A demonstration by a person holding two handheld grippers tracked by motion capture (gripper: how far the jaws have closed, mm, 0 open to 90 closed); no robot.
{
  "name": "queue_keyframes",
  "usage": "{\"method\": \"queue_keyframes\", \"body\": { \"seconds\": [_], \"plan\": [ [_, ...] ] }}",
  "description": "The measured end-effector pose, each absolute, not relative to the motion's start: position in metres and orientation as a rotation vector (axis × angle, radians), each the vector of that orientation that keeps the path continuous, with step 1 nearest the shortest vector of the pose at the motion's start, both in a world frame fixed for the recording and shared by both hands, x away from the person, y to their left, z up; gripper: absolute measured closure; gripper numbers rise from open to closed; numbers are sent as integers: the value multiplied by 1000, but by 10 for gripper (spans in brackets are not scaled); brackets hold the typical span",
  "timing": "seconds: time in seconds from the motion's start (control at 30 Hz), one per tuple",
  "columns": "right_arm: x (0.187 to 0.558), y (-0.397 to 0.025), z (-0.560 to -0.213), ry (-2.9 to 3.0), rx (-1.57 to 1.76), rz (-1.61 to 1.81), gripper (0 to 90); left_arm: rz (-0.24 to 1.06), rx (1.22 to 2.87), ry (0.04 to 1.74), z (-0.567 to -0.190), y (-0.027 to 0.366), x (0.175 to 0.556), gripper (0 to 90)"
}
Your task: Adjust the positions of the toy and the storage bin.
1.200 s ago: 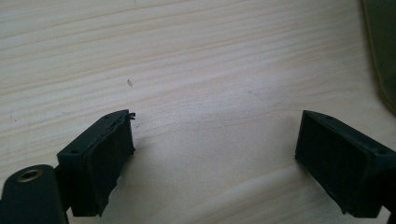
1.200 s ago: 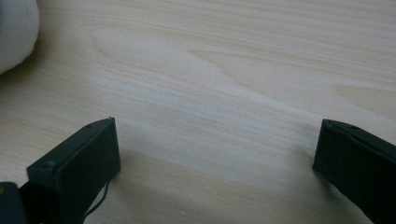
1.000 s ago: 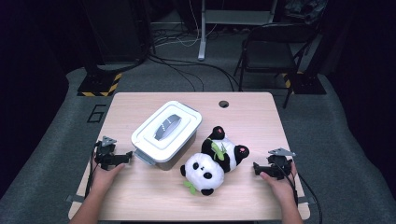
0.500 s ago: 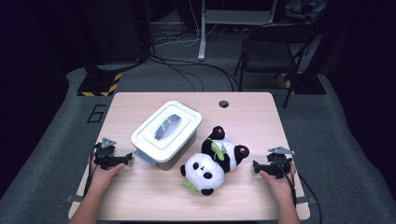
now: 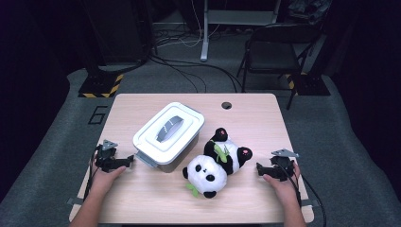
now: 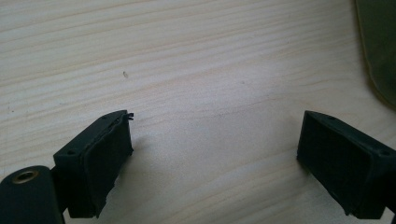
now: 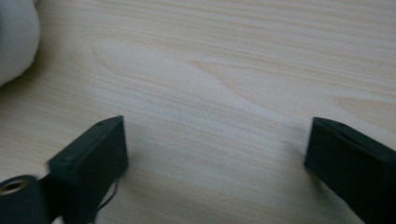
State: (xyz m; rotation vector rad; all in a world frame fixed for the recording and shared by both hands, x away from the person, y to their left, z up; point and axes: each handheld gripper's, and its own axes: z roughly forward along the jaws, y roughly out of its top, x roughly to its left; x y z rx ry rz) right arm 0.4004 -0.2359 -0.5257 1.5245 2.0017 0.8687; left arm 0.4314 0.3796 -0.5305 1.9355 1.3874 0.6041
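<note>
Black-and-white plush, the toy panda (image 5: 215, 163) lay on its back between the two grippers, a green leaf on its chest, nearer the right gripper (image 5: 263, 170) than the left gripper (image 5: 128, 161). Both rested on the wooden table (image 5: 255, 123) with jaws spread wide, empty. A white lidded container (image 5: 169, 134) sat just beside the left gripper, touching the panda.

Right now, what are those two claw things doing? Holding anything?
Left gripper: open, holding nothing, low over the table near the box.
Right gripper: open, holding nothing, beside the toy panda.
</note>
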Motion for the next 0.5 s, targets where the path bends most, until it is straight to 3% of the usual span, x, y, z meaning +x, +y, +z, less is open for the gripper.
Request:
{"method": "queue_keyframes", "body": {
  "seconds": [0.07, 0.5],
  "plan": [
    [398, -238, -522, 2009, 1528, 875, 260, 604, 1937, 1387, -530, 380, 431, 98],
    [385, -233, -495, 2057, 1436, 962, 416, 599, 1944, 1382, -530, 380, 431, 98]
  ]
}}
